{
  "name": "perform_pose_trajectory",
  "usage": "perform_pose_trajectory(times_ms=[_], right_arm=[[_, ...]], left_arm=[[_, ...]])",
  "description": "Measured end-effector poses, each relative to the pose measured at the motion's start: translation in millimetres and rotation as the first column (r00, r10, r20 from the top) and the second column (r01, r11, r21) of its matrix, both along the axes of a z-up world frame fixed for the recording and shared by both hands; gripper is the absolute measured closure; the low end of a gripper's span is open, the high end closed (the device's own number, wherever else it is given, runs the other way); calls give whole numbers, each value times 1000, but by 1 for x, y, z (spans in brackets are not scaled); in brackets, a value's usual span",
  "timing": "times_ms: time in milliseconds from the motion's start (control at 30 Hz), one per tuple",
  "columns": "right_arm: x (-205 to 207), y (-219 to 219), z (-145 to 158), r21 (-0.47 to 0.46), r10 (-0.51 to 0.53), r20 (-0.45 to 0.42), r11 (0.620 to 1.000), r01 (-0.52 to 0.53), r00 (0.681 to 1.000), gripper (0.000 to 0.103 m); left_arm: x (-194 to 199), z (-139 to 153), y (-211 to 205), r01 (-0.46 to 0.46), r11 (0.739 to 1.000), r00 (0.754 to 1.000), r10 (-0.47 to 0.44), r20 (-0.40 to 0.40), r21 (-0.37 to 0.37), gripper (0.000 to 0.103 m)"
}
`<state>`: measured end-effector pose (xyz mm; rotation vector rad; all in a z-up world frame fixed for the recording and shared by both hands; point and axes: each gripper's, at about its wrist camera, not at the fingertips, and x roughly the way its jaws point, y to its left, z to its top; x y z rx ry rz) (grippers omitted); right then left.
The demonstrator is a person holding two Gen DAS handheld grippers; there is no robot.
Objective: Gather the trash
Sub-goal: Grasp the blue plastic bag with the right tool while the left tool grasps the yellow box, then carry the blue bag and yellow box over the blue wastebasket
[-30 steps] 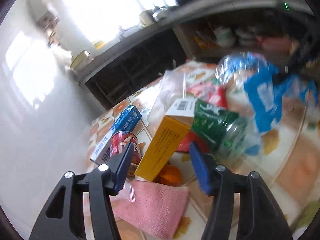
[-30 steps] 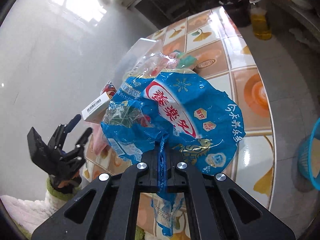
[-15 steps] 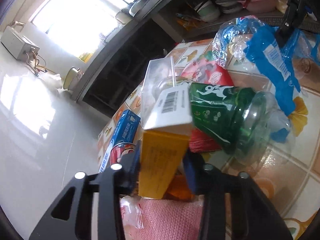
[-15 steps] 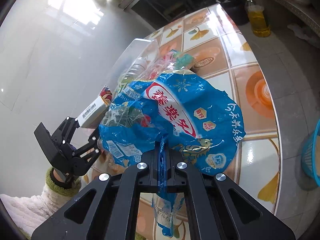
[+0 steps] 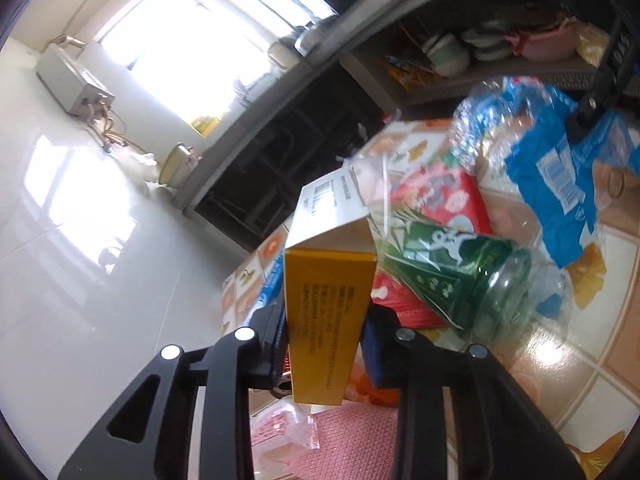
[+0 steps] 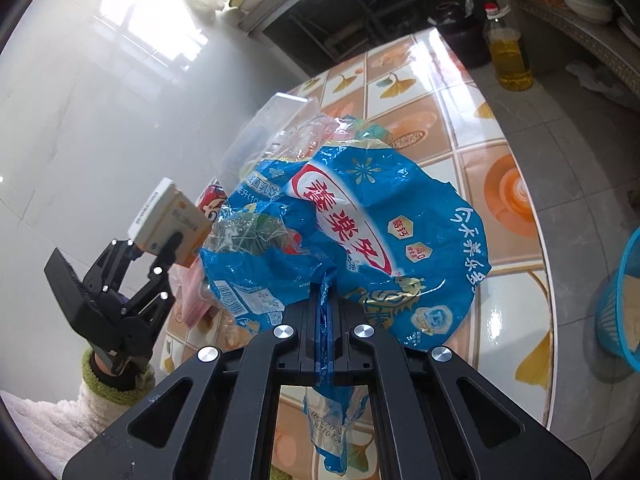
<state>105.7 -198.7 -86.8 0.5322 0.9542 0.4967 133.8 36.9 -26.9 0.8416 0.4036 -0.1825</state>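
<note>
My left gripper (image 5: 325, 330) is shut on a yellow carton (image 5: 326, 304) with a white top and holds it raised above the tiled table (image 5: 560, 360). The carton (image 6: 172, 222) and left gripper (image 6: 154, 256) also show in the right wrist view. My right gripper (image 6: 325, 308) is shut on a large blue plastic wrapper (image 6: 360, 232), held above the table; the wrapper (image 5: 560, 184) shows in the left wrist view too. A green plastic bottle (image 5: 452, 276), a red packet (image 5: 440, 196) and a pink bubble mailer (image 5: 344, 440) lie on the table.
A blue mesh waste basket (image 6: 620, 304) stands on the floor at the right of the table (image 6: 504, 184). An oil bottle (image 6: 508, 52) and a dark jar (image 6: 460, 36) stand on the floor beyond. A clear plastic container (image 6: 272, 128) lies behind the wrapper. Shelves with bowls (image 5: 480, 52) are behind.
My left gripper closed on the yellow carton and lifted it off the table. My right gripper kept hold of the blue wrapper and stayed about in place.
</note>
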Motion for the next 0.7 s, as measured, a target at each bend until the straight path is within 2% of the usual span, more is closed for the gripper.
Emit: perform_pose_trajectory(times_ms=[367,500,700], right_arm=[[-29,-21,17,50,-64,49,997,62,997,102],[-36,-26,24,68,-76,67,995,72,995,102],[-48,-37,29,103,-100,93,990,91,991,102]], left_arm=[[-23,58,3,-14,994,990,29,137,-111,74],[-32,76,0,-7,989,986,32,164,-150,74],[-42,96,-13,13,986,977,23,212,-164,74]])
